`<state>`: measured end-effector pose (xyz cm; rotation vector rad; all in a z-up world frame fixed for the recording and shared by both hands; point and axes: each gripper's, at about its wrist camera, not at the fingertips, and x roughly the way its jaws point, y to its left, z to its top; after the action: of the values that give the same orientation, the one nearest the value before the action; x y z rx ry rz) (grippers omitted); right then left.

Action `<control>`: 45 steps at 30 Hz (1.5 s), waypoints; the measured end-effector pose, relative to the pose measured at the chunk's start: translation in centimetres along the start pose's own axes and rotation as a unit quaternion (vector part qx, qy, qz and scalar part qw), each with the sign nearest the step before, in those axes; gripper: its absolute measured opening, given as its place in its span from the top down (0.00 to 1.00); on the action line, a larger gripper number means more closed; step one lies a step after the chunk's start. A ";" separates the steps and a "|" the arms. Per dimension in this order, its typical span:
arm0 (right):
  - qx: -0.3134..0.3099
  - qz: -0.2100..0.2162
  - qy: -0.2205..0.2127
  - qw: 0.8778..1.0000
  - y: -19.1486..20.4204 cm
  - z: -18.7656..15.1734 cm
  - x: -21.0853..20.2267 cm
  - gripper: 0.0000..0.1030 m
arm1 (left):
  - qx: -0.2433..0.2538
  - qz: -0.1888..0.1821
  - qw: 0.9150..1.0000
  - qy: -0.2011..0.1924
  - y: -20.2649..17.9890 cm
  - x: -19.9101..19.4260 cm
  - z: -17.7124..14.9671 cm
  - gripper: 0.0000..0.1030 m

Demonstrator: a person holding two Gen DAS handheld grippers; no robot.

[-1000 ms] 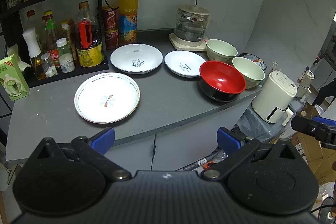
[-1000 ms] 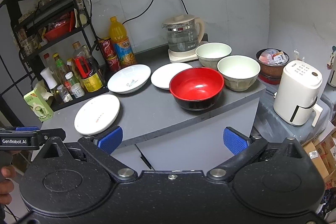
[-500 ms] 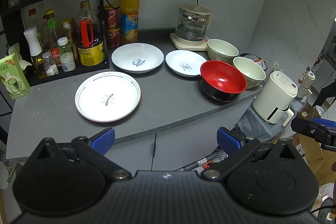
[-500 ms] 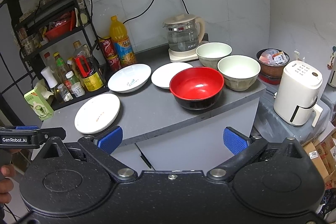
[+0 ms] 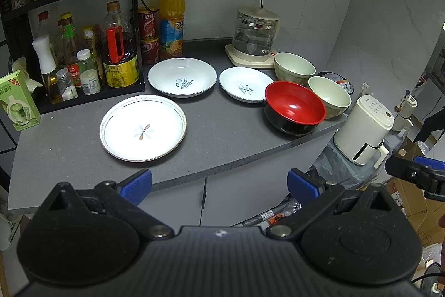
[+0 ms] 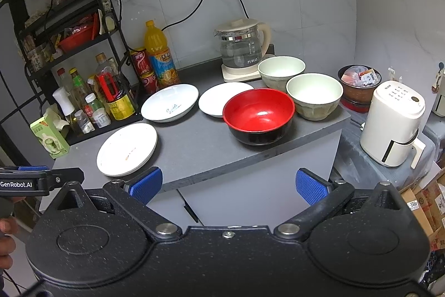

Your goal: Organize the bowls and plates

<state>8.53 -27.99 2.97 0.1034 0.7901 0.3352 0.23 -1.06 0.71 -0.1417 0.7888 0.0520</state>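
Crockery on grey counter (image 5: 222, 135), ahead of both tongs, untouched. Left gripper (image 5: 219, 183) jaws apart, empty; flower plate (image 5: 142, 127) just beyond its left finger. Right gripper (image 6: 228, 183) jaws apart, empty; red bowl (image 6: 258, 114) straight ahead, pale bowls (image 6: 314, 95) behind it.

Matt grey stone-look countertop (image 5: 222, 127), finely speckled. Glossy glazed ceramic on the flower-pattern plate (image 5: 143, 128) and both printed white plates (image 5: 182, 76) (image 5: 246, 84), with bright glare on each. Lacquer-like shine on the red-and-black bowl (image 5: 294, 107); duller, satin glaze on the two pale green bowls (image 5: 329, 96) (image 5: 294, 68). Clear glass kettle (image 5: 256, 32) with cream plastic lid and base. Smooth cream plastic on the appliance (image 5: 364, 128). Textured blue rubbery pads (image 5: 137, 183) and grainy matt black plastic on the left gripper (image 5: 219, 184); same on the right gripper (image 6: 228, 184), with shiny metal screws.
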 end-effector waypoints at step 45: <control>0.015 -0.024 0.006 1.000 -2.3 2.0 1.7 0.00 | -0.005 0.000 1.000 0.019 -1.8 2.0 2.9 0.01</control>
<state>11.64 -29.52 2.69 0.1101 0.8076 0.2788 3.84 -2.44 1.44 -0.1527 0.8262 0.0533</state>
